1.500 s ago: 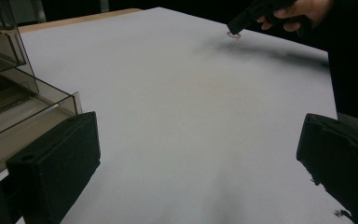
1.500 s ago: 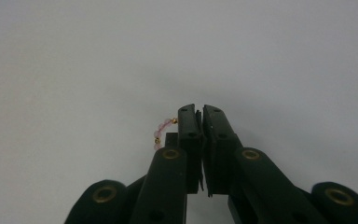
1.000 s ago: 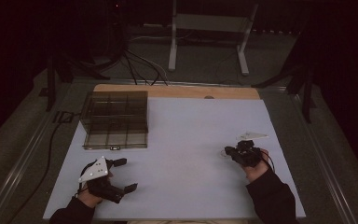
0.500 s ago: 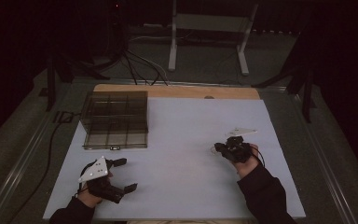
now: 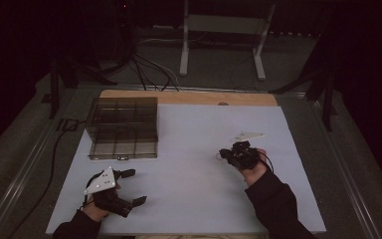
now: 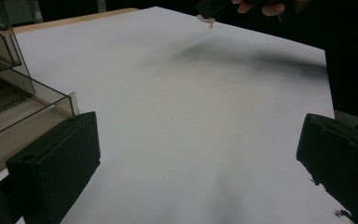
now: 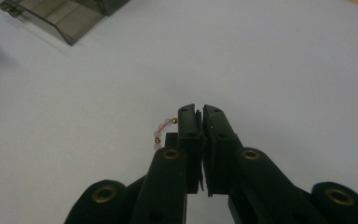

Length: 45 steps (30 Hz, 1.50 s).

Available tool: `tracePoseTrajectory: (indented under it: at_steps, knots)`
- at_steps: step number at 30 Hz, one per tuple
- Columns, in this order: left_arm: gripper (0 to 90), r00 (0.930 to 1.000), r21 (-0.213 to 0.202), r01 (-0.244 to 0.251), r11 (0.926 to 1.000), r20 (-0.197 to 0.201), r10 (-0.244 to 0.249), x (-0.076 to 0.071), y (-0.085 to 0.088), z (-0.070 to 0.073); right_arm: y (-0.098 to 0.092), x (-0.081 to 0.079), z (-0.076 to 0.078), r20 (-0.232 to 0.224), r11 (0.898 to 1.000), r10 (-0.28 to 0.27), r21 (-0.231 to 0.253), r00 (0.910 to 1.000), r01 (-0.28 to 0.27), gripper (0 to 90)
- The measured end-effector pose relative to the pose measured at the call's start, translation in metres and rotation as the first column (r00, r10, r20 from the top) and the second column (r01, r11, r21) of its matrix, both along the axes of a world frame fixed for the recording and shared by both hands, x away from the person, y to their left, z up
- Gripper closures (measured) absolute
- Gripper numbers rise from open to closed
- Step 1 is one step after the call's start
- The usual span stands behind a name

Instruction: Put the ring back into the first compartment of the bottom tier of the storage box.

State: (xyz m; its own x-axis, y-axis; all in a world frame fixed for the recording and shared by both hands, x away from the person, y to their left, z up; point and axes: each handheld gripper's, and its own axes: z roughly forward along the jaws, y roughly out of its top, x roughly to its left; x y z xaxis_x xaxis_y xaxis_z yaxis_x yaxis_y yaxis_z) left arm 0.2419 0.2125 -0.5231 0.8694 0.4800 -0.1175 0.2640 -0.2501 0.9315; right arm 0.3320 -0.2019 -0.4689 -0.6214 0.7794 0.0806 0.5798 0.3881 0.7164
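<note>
Jaws of the right gripper (image 7: 198, 112) are pinching a pink bead bracelet (image 7: 160, 132) — likely carrying it boxward (image 5: 123, 128); left gripper (image 5: 130, 187) is waiting, jaws apart.

From above our side we look forward and down over the table (image 5: 194, 149). Each gripper camera sits low, close to the surface; both catch the smoky compartment box (image 6: 9, 107).

A smoky, see-through compartment box (image 5: 123, 127) sits on the white sheet (image 5: 189, 169) covering the tabletop (image 5: 189, 97), near its far left corner. Its dividers form a grid of cells, seemingly empty in the dim light. Beyond the tabletop, cables (image 5: 144, 69) trail across the floor beside a grey metal stand (image 5: 224, 37).
</note>
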Motion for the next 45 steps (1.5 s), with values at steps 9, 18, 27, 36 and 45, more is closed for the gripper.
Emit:
tracePoseTrajectory:
  at_steps: [9, 18, 27, 36, 45]
  knots:
    - [0.7, 1.0000, 0.000, 0.004, 1.0000, -0.003, -0.004, 0.000, 0.000, 0.000, 0.014, 0.005, 0.005, 0.007, 1.000, 0.028, 0.009, 0.9996, -0.029, 87.0]
    - [0.7, 1.0000, -0.003, 0.005, 1.0000, -0.002, -0.005, 0.001, 0.000, 0.000, 0.027, 0.009, 0.012, 0.021, 0.999, 0.050, 0.012, 0.9985, -0.050, 87.0]
    - [0.7, 1.0000, -0.002, 0.006, 1.0000, -0.004, -0.006, 0.001, -0.001, -0.001, 0.044, 0.013, 0.017, 0.027, 0.997, 0.077, 0.014, 0.9966, -0.078, 87.0]
    - [0.7, 1.0000, 0.000, 0.006, 1.0000, -0.002, -0.006, 0.000, -0.001, -0.001, 0.063, 0.018, 0.021, 0.029, 0.994, 0.109, 0.015, 0.9936, -0.110, 87.0]
    - [0.7, 0.9999, -0.001, 0.010, 1.0000, -0.002, -0.010, 0.000, -0.001, 0.000, 0.088, 0.023, 0.025, 0.036, 0.988, 0.151, 0.007, 0.9879, -0.151, 87.0]
